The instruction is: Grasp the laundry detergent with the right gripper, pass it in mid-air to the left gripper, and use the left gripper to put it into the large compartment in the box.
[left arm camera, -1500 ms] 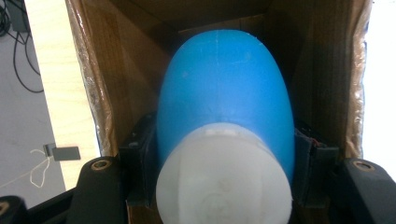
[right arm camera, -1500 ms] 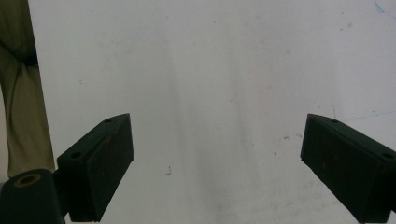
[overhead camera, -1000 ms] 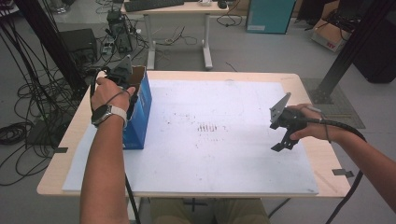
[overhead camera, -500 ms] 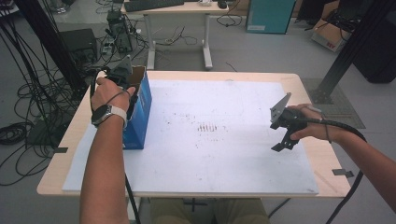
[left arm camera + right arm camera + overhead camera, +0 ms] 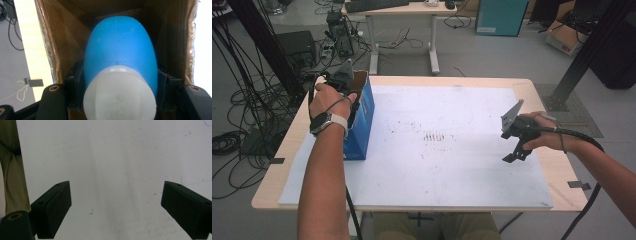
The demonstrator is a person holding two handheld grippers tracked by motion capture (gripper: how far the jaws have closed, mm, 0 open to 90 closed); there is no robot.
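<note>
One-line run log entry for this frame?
left tool: shut on blue bottle, inside open box | right tool: open, empty, over white mat

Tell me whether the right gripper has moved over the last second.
No. In the high view the right gripper hangs at the same spot over the white mat, equally far from the table's right edge.

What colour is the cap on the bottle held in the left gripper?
White, on a blue bottle; the cap shows best in the left gripper view, inside the cardboard box.

Left gripper (image 5: 343,80) in blue box (image 5: 360,120)
</note>
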